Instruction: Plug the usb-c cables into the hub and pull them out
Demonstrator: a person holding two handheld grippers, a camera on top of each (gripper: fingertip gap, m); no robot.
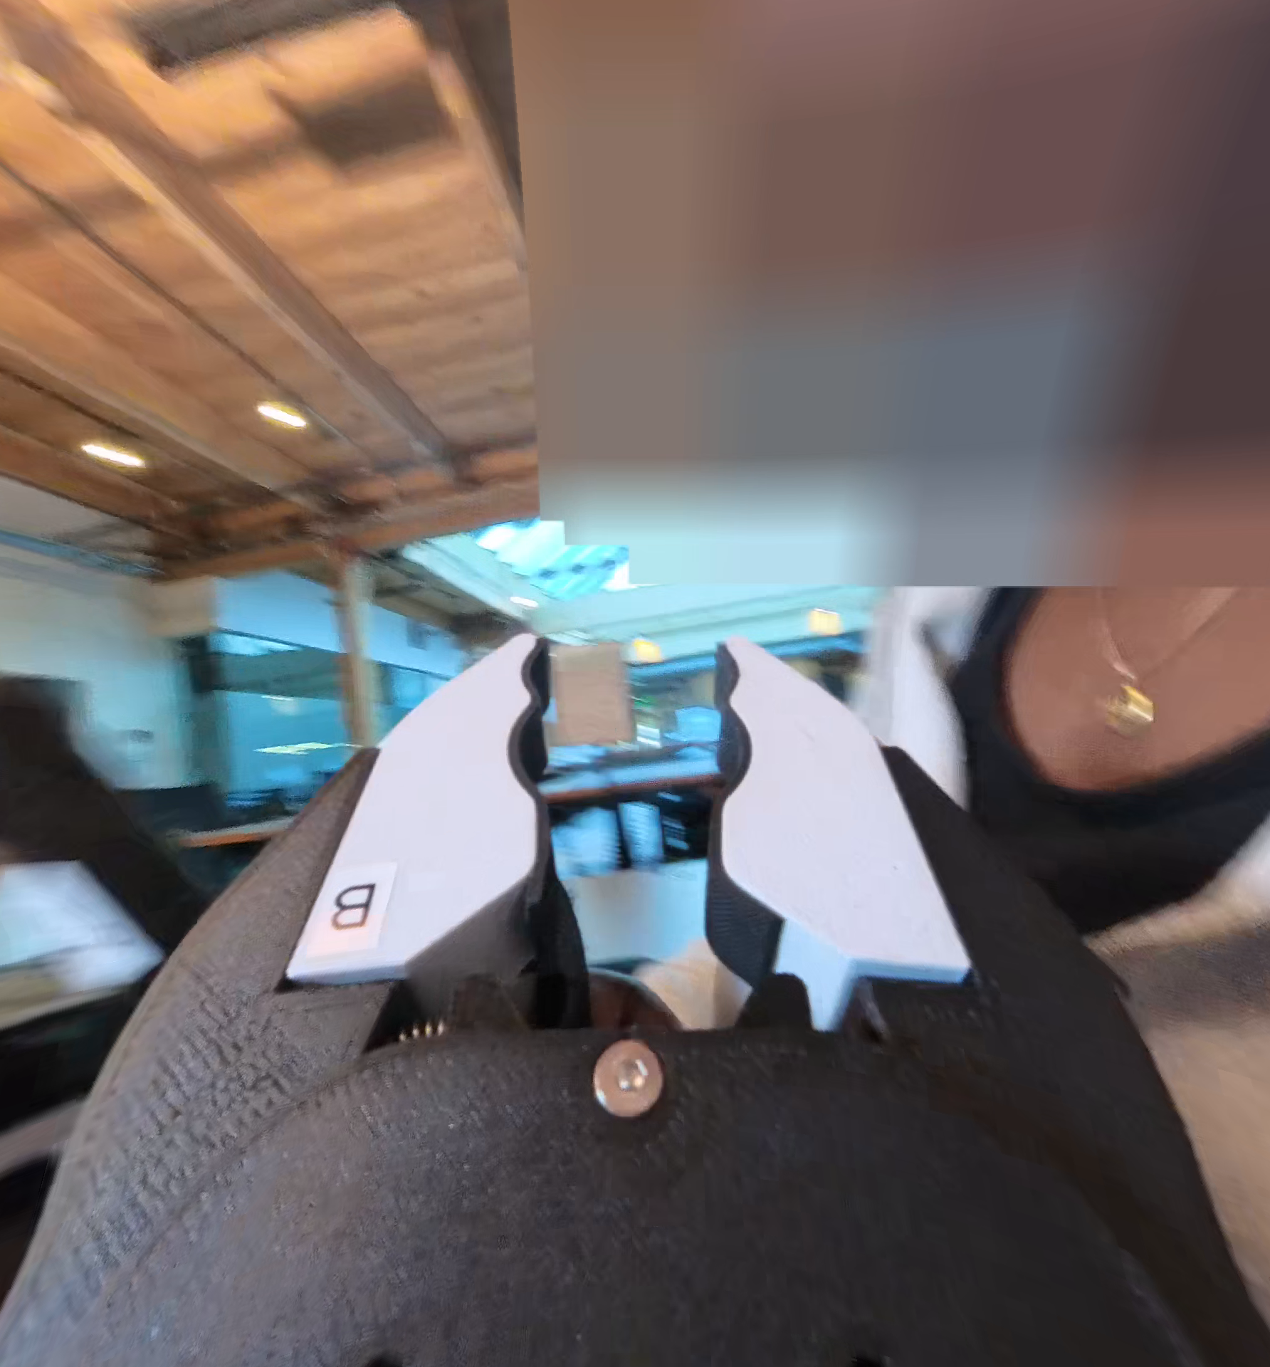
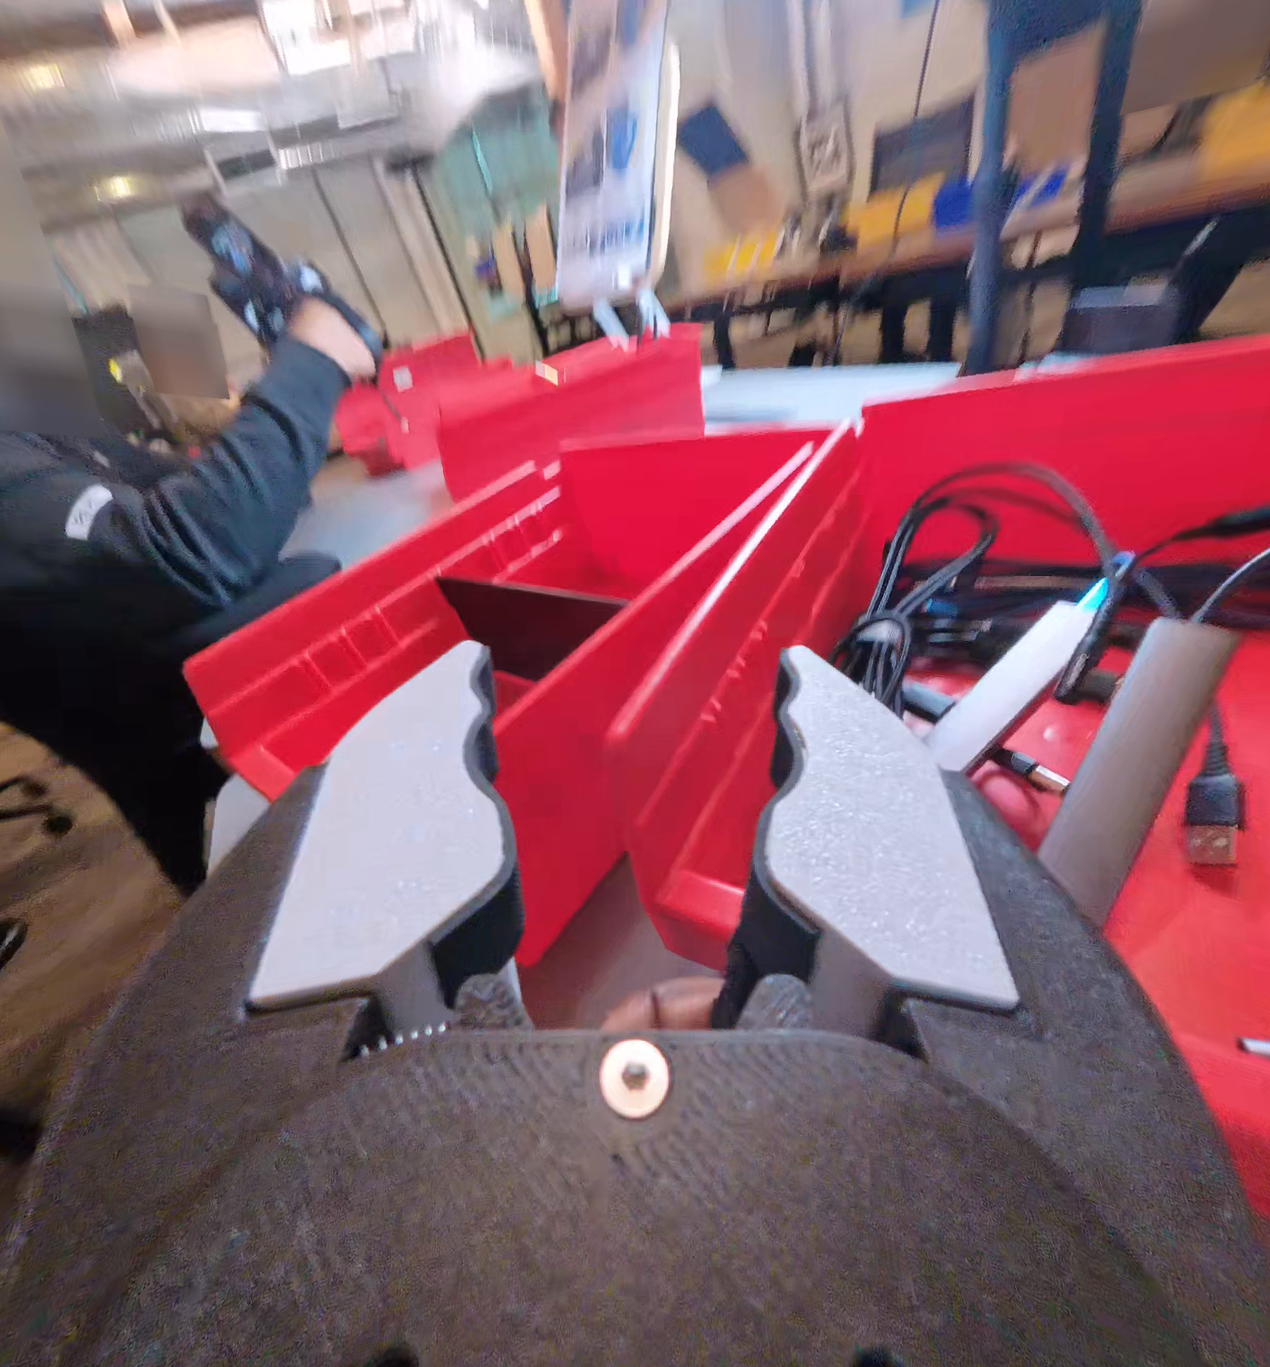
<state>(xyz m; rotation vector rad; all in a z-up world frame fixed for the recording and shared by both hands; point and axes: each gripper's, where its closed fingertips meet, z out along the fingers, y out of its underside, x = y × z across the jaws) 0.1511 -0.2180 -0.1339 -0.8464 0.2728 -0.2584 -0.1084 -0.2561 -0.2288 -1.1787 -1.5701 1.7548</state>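
Note:
In the right wrist view my right gripper (image 2: 632, 658) is open and empty, held above the near edge of two red bins. The right-hand red bin (image 2: 1061, 444) holds a grey hub (image 2: 1135, 754), a white hub (image 2: 1009, 680) with a blue light, a tangle of black cables (image 2: 935, 562) and a loose black cable plug (image 2: 1216, 821). The hubs lie right of my right fingertip. In the left wrist view my left gripper (image 1: 628, 651) is open and empty, tilted up toward the ceiling; no hub or cable shows there.
A second red bin (image 2: 543, 592) with a dark divider stands left of the cable bin. More red bins (image 2: 565, 399) sit farther back. A person in a dark sleeve (image 2: 173, 503) reaches at the left. A person's torso (image 1: 1135, 740) is close on the right.

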